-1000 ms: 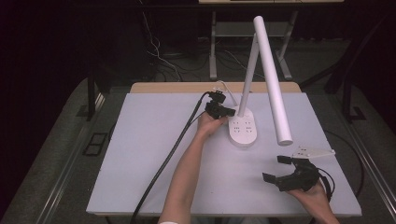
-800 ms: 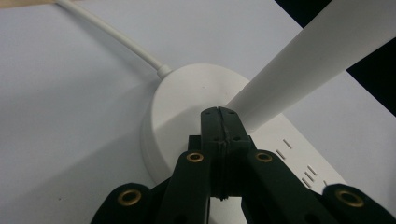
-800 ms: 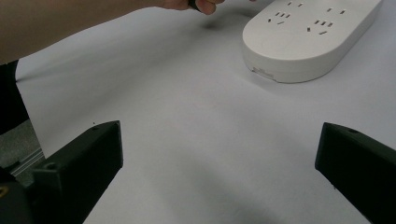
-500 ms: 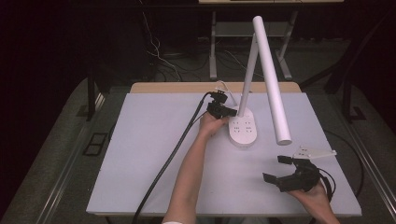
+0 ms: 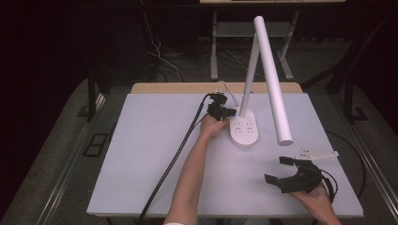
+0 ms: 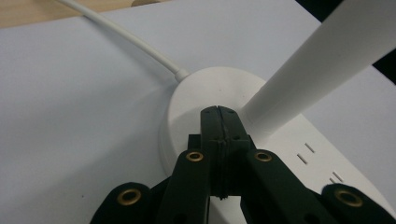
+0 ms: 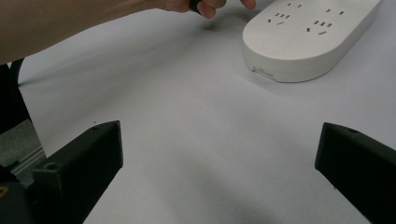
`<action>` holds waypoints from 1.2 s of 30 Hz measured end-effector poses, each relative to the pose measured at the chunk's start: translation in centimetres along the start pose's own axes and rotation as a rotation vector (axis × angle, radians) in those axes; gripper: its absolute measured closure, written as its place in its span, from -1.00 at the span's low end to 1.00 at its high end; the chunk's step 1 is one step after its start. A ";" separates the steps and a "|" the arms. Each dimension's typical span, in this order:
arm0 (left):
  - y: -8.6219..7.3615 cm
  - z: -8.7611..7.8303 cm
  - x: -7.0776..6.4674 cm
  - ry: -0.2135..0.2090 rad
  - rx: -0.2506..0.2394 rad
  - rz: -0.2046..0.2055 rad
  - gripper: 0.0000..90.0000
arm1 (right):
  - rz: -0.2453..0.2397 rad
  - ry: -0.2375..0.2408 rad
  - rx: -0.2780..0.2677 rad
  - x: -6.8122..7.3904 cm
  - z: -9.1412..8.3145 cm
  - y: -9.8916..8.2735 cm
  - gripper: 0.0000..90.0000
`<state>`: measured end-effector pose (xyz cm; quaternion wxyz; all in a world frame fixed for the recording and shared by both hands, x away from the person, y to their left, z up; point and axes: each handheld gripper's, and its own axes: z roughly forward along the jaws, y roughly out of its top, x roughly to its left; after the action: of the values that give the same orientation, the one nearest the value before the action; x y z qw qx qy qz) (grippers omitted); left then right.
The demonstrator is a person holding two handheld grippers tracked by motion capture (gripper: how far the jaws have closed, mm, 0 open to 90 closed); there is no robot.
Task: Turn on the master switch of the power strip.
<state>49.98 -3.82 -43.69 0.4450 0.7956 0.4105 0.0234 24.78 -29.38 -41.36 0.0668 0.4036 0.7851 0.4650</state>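
A white desk lamp stands at the table's far middle; its oval base [image 5: 245,131] has socket slots on top, and a long tube head [image 5: 272,79] slopes toward the near right. My left gripper [image 5: 231,112] is shut with nothing between its jaws. In the left gripper view its joined tips [image 6: 218,112] rest at the top of the base [image 6: 187,100], right by the foot of the stem [image 6: 322,56]. My right gripper [image 5: 277,169] hovers open over the near right of the table; its view has the jaws wide apart [image 7: 219,144] and the base [image 7: 299,42] farther off.
A white cable [image 6: 126,35] runs from the lamp base toward the table's far wooden edge [image 5: 187,87]. A thick black cable [image 5: 173,159] trails from the left gripper across the table to the near edge. The left forearm [image 5: 192,173] lies over the middle.
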 end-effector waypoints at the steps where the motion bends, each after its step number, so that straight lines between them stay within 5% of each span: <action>1: 0.1 0.0 0.0 -0.014 0.011 0.010 1.00 | 0.000 -0.001 0.003 0.0 0.0 0.0 -0.99; 9: 0.3 0.0 -0.6 0.022 0.046 0.045 1.00 | -0.003 -0.004 -0.005 0.0 -0.1 0.0 -0.99; 20: 0.2 -0.3 -0.3 -0.002 0.046 0.040 1.00 | 0.005 -0.002 -0.005 -0.1 -0.1 0.0 -0.99; 25: 0.3 -0.4 -0.6 0.020 0.047 0.096 1.00 | 0.004 -0.001 -0.002 -0.2 0.1 0.0 -0.99; 36: 0.1 -1.2 0.3 0.014 0.011 0.076 1.00 | 0.005 0.000 -0.002 -0.3 0.0 0.0 -0.99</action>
<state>49.75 -2.83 -43.02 0.4365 0.8129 0.3831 0.0435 24.97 -29.56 -41.49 0.0662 0.4056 0.7835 0.4660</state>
